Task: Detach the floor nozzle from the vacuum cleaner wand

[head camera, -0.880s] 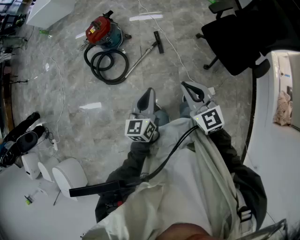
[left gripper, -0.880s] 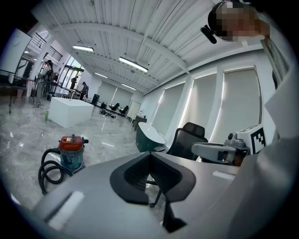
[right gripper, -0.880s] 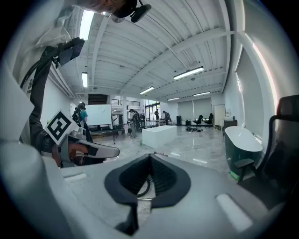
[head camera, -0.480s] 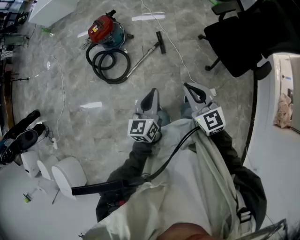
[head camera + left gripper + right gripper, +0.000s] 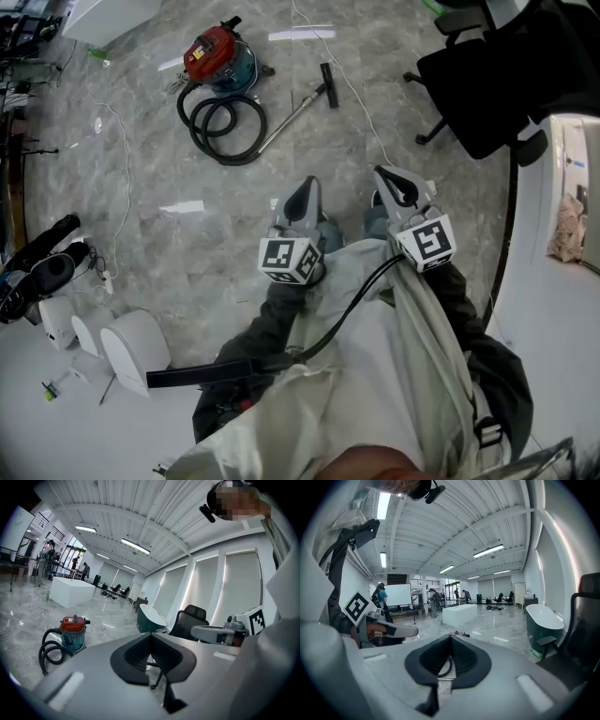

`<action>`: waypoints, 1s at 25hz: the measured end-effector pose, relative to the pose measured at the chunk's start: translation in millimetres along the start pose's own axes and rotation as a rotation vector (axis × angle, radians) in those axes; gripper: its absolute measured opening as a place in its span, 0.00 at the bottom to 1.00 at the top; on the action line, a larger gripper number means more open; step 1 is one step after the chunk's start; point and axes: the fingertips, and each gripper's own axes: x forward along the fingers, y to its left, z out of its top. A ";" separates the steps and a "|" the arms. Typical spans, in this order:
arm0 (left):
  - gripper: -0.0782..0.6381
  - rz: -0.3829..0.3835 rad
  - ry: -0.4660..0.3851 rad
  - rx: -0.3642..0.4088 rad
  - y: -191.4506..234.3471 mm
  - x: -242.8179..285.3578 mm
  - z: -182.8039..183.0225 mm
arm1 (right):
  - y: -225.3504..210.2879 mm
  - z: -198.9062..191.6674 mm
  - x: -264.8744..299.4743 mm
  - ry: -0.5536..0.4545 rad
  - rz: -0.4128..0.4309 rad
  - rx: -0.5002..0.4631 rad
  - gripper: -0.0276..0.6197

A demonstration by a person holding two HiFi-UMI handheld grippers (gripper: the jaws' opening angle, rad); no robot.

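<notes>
The vacuum cleaner lies on the grey marble floor well ahead of me: a red and teal canister (image 5: 217, 54), a coiled black hose (image 5: 225, 127), and a metal wand (image 5: 291, 117) ending in the black floor nozzle (image 5: 328, 84). My left gripper (image 5: 306, 184) and right gripper (image 5: 382, 172) are held side by side at waist height, far short of the nozzle. Both are shut, with nothing between the jaws. The left gripper view shows the canister (image 5: 74, 631) at the lower left.
A black office chair (image 5: 497, 75) stands at the upper right beside a white desk edge (image 5: 539, 244). A white cable (image 5: 354, 94) runs across the floor past the nozzle. White round devices (image 5: 136, 347) sit at the lower left. A green tub (image 5: 543, 620) stands further off.
The whole scene has drifted slightly to the right in the head view. Both grippers stay shut and side by side.
</notes>
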 end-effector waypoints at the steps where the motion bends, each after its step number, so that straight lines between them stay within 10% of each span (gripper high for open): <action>1: 0.12 0.002 0.000 0.000 3.3 -1.2 1.0 | 2.0 1.0 3.0 0.003 0.001 -0.004 0.04; 25: 0.12 0.019 0.077 0.016 106.1 66.1 27.1 | -52.4 4.5 113.9 0.036 -0.078 -0.026 0.04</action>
